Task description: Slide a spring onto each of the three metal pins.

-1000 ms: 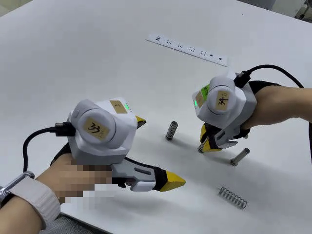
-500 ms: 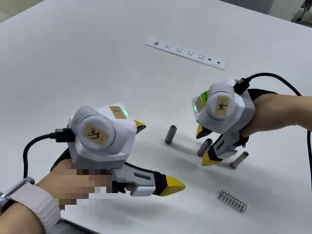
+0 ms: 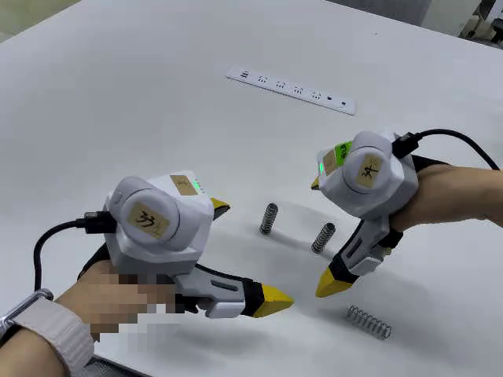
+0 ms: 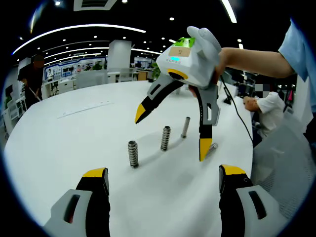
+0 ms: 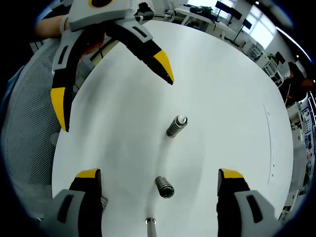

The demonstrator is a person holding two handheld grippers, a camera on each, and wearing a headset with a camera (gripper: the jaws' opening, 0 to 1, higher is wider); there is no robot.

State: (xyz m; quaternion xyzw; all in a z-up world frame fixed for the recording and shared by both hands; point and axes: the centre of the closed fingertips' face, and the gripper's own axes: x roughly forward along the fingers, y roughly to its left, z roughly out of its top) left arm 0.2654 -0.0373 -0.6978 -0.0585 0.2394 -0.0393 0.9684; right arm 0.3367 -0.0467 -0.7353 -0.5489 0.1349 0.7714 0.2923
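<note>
Two upright metal pins each wear a spring: one (image 3: 269, 218) (image 4: 132, 153) (image 5: 176, 126) and another (image 3: 323, 237) (image 4: 165, 138) (image 5: 165, 186). A bare pin (image 4: 185, 127) (image 5: 150, 224) stands beyond them. A loose spring (image 3: 368, 322) lies flat near the table's front. My right gripper (image 3: 323, 234) (image 5: 159, 174) (image 4: 173, 131) hangs open above the second sprung pin, one jaw on each side, touching nothing. My left gripper (image 3: 247, 252) (image 4: 163, 175) is open and empty, low over the table at the left.
A white power strip (image 3: 291, 88) (image 4: 84, 108) lies at the back of the white table (image 3: 126, 102). Black cables trail from both grippers. People and desks stand in the background of the left gripper view.
The right gripper, shut around the second spring and pin a second ago, has opened, let go and risen. That pin stands free with its spring on. The left gripper barely moved.
</note>
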